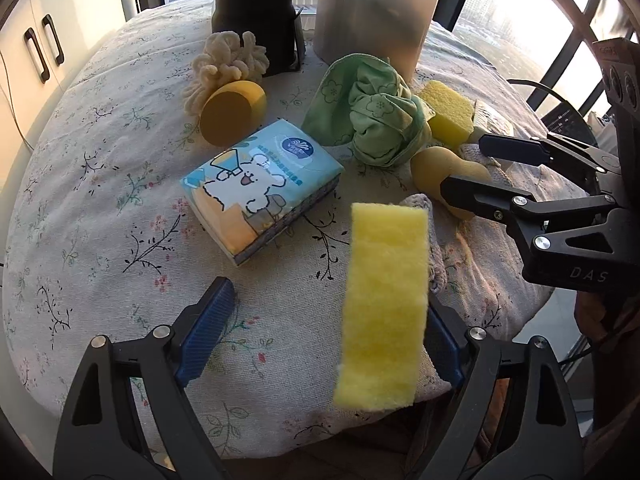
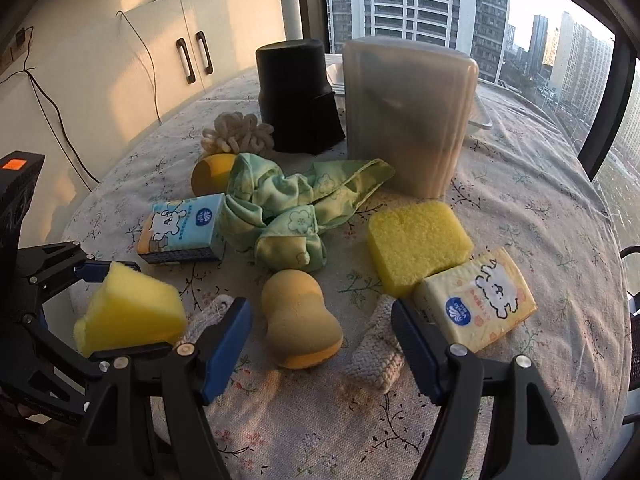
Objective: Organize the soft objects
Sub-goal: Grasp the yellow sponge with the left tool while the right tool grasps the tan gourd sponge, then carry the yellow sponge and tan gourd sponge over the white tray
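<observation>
Down at the right gripper [image 2: 320, 310], the jaws are spread and nothing is pinched yet. The orange gourd-shaped sponge [image 2: 300, 320] sits right between the two blue pads [image 2: 228, 344], with a sliver of daylight on each side. Its long axis runs pretty much away from the camera, along the fingers, so closing should catch it across its width, which looks like the easy way. This hand is clearly the nearer one for that piece.

The left gripper [image 1: 328, 300] has a yellow sponge strip [image 1: 384, 308] in its jaws. From its own camera the strip leans on one pad with a visible gap to the other. From the right wrist camera it looks bracketed on both sides, so honestly I can't tell if it's actually clamped or just resting there.

Room is tight. A knitted cloth [image 2: 376, 344] lies under the right-hand finger, and the yellow tissue pack [image 2: 476, 300] is just beside it, so I'd guess those could get snagged. Just beyond are the green cloth [image 2: 288, 216] and a yellow sponge block [image 2: 420, 240], and the blue tissue pack [image 2: 180, 228] is off to the left.

At the far side of the bench [image 2: 540, 208] stand the black container [image 2: 296, 96] and the translucent box [image 2: 408, 116]. The open cloth toward the window looks free.
</observation>
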### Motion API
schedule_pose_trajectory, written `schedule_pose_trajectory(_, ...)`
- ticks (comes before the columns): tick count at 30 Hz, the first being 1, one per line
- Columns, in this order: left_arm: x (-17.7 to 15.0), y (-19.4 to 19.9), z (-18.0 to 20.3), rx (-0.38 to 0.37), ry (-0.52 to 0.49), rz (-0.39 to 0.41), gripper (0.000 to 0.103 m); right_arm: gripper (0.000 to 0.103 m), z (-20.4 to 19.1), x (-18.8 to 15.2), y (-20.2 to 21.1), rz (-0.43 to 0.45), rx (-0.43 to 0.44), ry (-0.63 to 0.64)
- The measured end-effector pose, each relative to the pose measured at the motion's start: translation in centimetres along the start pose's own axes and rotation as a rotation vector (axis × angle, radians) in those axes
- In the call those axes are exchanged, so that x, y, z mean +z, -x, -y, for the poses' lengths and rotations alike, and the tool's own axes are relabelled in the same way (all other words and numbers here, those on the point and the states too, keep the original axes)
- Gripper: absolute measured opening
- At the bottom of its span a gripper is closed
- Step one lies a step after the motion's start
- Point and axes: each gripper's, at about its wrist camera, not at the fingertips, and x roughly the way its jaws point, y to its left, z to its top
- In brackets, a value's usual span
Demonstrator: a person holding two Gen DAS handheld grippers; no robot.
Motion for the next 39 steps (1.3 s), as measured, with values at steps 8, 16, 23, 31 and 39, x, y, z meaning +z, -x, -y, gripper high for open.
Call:
schedule_pose_trajectory(8,0.0,0.4,-0.1,-0.085,0.001,0.033,0.027,0.036,-2.3,0.3,-0.7,-0.027,0.02,0.151)
schedule_pose_trajectory(16,0.0,1.7,-0.1,-0.085,0.043,0.091,0.025,0.034,-1.7,0.3,1.0,-0.004,0.016,0.093)
schedule_pose_trajectory(23,0.7,4.7,-0.7,-0.043,0.052,0.166,0.025,0.034,-0.8,0.4,3.6,0.048,-0.007,0.034)
schedule_pose_trajectory(31,1.7,6.1,-2.0,0.013,0.078,0.187,0.025,0.034,2.1,0.6,5.1,0.071,-0.073,-0.059)
schedule_pose_trajectory(39,4.0,6.3,-4.4,0.062,0.111,0.214,0.025,0.034,5.8,1.4,6.1,0.098,-0.154,-0.141)
